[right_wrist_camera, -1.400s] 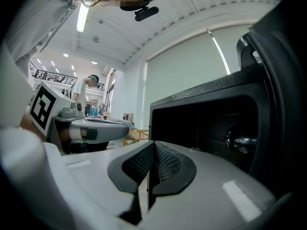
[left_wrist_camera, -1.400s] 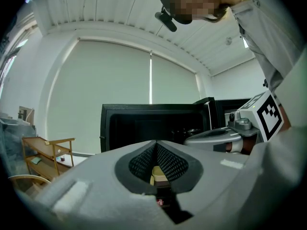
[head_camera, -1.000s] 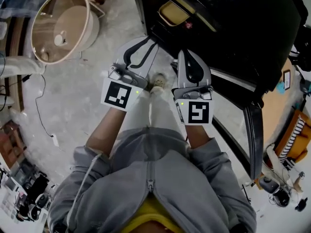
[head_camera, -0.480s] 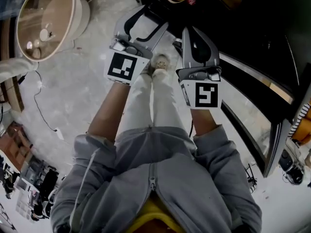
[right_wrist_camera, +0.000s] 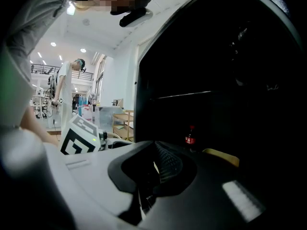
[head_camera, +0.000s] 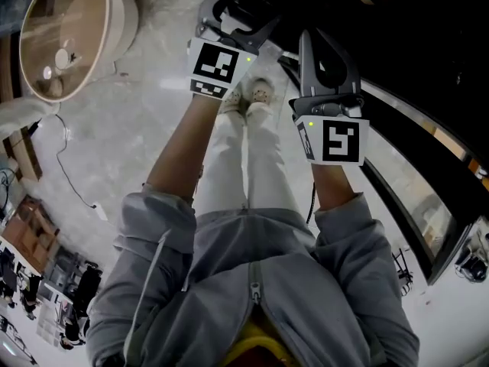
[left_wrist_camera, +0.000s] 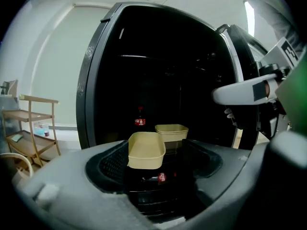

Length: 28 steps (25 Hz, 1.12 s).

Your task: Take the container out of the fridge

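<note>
The black fridge (left_wrist_camera: 158, 56) stands open in front of me. On a shelf inside sit two tan containers, the nearer container (left_wrist_camera: 146, 150) and a second container (left_wrist_camera: 171, 131) right behind it. My left gripper (left_wrist_camera: 156, 166) points at them from a short way off; its jaws are opening with nothing between the pads. In the head view the left gripper (head_camera: 238, 8) reaches the fridge front. My right gripper (head_camera: 322, 44) is beside it, jaws shut and empty; in its own view the right gripper (right_wrist_camera: 153, 169) faces the dark inside, with a container rim (right_wrist_camera: 221, 156) showing.
A cola bottle (left_wrist_camera: 139, 120) stands behind the containers and another bottle (left_wrist_camera: 160, 178) lies on a lower shelf. The fridge door (head_camera: 416, 197) hangs open at my right. A round beige bin (head_camera: 69, 37) is on the floor at left, and a wooden cart (left_wrist_camera: 29, 128) beside the fridge.
Both grippers have moved forward toward the open fridge. The left gripper's jaws have spread apart from nearly shut. The right gripper's jaws stay shut.
</note>
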Available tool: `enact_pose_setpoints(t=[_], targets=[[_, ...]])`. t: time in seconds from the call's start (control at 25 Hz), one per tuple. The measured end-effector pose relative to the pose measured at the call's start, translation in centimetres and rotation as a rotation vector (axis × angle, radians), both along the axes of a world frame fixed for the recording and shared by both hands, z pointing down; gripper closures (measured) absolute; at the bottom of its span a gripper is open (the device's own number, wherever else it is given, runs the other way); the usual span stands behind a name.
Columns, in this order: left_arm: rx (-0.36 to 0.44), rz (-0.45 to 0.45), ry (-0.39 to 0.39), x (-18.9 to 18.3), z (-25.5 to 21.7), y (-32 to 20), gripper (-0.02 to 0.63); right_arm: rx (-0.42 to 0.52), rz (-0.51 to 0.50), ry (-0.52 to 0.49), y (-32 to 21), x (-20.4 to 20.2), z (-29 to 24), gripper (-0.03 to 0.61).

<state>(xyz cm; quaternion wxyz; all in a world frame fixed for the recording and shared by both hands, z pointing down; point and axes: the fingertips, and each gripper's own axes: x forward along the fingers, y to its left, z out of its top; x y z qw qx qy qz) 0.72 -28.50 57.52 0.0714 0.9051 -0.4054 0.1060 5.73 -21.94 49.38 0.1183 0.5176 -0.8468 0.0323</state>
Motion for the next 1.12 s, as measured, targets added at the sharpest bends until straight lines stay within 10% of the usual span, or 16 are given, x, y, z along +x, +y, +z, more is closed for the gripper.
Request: enact_pose_setpoints(t=[1.12], targets=[[-0.131, 0.003, -0.102, 4.2, 8.3, -5.3, 0.176, -0.046, 0.047, -0.010, -0.8, 2.0, 3.6, 0.578]])
